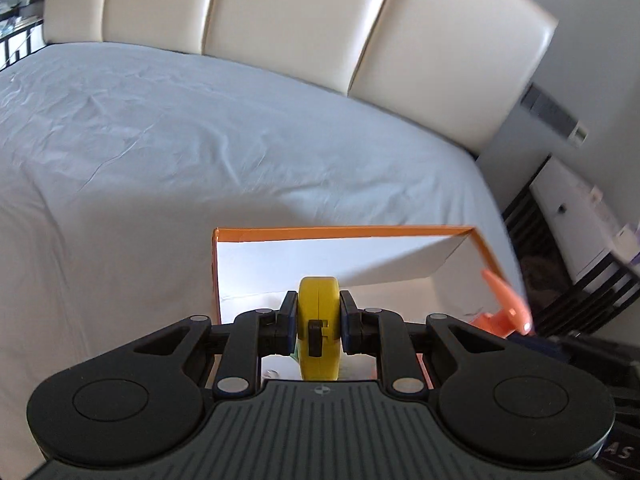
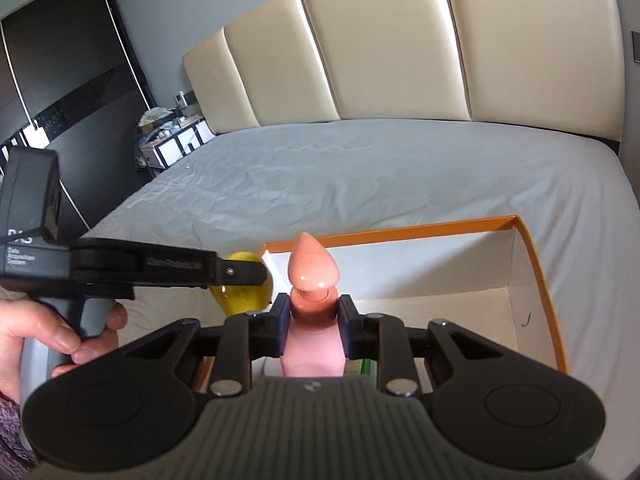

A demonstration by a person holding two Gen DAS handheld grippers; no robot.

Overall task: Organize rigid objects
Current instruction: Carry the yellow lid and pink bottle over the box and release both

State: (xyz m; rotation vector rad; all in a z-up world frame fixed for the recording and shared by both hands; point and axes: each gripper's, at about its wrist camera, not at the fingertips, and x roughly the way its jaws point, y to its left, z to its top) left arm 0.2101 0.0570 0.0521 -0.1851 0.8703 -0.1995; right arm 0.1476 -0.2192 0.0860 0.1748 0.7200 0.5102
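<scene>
My left gripper [image 1: 318, 310] is shut on a yellow disc-shaped tape measure [image 1: 318, 292], held on edge above the near end of a white box with an orange rim [image 1: 340, 233]. In the right wrist view, my right gripper [image 2: 314, 314] is shut on the neck of a peach pump bottle [image 2: 314, 266], its nozzle pointing away over the same box [image 2: 400, 233]. The left gripper [image 2: 250, 276] with the yellow tape measure [image 2: 242, 294] hangs just left of the bottle, held by a person's hand [image 2: 80, 332]. The bottle's peach nozzle [image 1: 506, 304] shows at the left wrist view's right edge.
The box lies on a bed with a pale grey sheet [image 2: 360, 168] and a cream padded headboard [image 2: 400, 48]. A cluttered nightstand [image 2: 172, 136] stands left of the bed, and white furniture [image 1: 580, 216] to its right. Something green [image 2: 366, 368] lies in the box under the right gripper.
</scene>
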